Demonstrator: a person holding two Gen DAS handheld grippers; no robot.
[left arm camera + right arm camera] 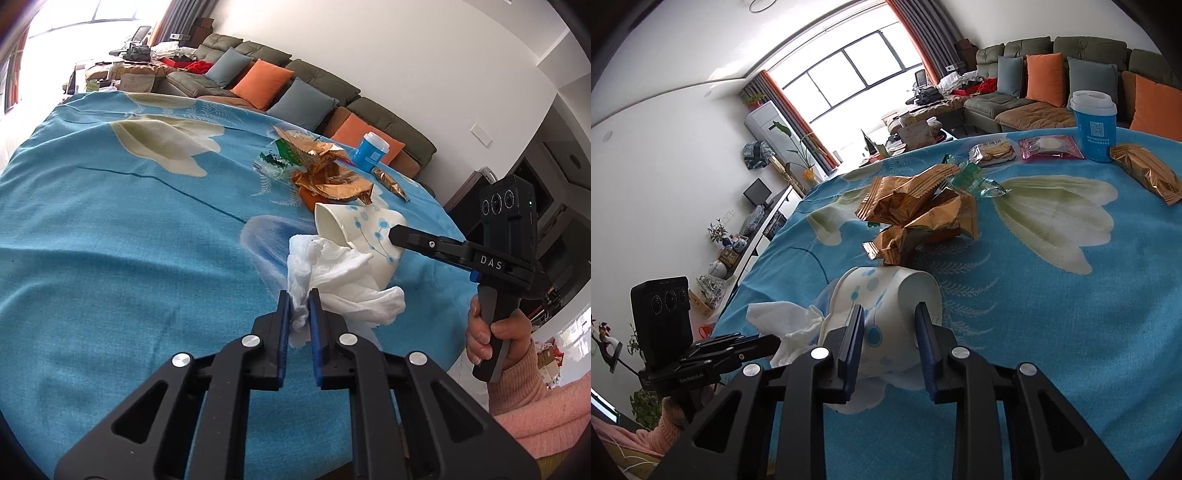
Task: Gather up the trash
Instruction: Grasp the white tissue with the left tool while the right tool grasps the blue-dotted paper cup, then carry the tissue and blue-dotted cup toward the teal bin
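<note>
A white paper cup (364, 230) with blue dots lies on its side on the blue flowered tablecloth (110, 229). A crumpled white tissue (340, 280) lies at its mouth. My left gripper (299, 295) is shut on the tissue's near end. My right gripper (891, 317) holds the cup (886, 295) between its jaws; it shows in the left wrist view (397, 234) at the cup's base. The tissue (786, 321) and left gripper (772, 345) show left in the right wrist view. A heap of crumpled gold wrappers (919, 214) lies beyond the cup.
A blue cup with white lid (1095, 125) stands at the table's far side, next to a gold snack packet (1148, 173), a pink packet (1049, 146) and a biscuit packet (991, 151). Green-and-clear wrappers (975, 181) lie behind the heap. A sofa (295, 85) with cushions stands beyond.
</note>
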